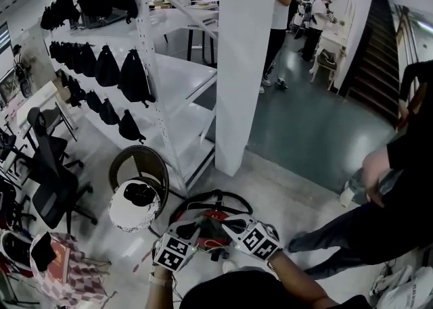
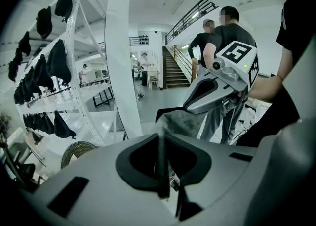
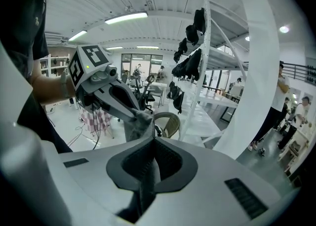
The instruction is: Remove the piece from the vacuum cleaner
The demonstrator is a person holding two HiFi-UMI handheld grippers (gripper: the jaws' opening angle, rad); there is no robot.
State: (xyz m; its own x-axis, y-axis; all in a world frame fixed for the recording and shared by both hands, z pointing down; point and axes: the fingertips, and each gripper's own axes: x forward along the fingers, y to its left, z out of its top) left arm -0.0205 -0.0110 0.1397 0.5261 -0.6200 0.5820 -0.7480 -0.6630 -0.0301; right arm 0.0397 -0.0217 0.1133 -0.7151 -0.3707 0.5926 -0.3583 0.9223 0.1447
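Right now both sets of jaws are clamped. On the left gripper (image 2: 161,138) the jaws are pressed together on the edge of a grey piece (image 2: 183,120) (soft, fabric-like; which part it is can't be told). On the right gripper (image 3: 150,141) the jaws are likewise closed, on the same grey piece from the opposite side. Each gripper view shows the other gripper's tip biting the piece just ahead. So the two tips sit very near each other with the piece spanning between them.

Head view: both grippers are low in frame, marker cubes facing up, tips converging over the vacuum cleaner (image 1: 215,220). The grey piece is held at the gripper tips, right above the cleaner's red-and-black body. Whether it touches the body can't be told. A black hose (image 1: 218,196) loops around the far side of the cleaner, on the pale floor (image 1: 284,199).

Further out:
- A round wicker chair (image 1: 139,164) is left of the cleaner.
- A white round object (image 1: 122,216) with something black on top sits just in front of the chair.
- A white shelving rack (image 1: 145,64) stands behind, with black bags (image 1: 108,65) hanging in rows.
- A wide white column (image 1: 245,64) is straight ahead.
- A black office chair (image 1: 49,179) is at far left and a checkered cloth (image 1: 78,275) at lower left.
- A person in dark clothes (image 1: 385,213) stands close on the right.
- More people are in the background near the stairs (image 1: 379,64).
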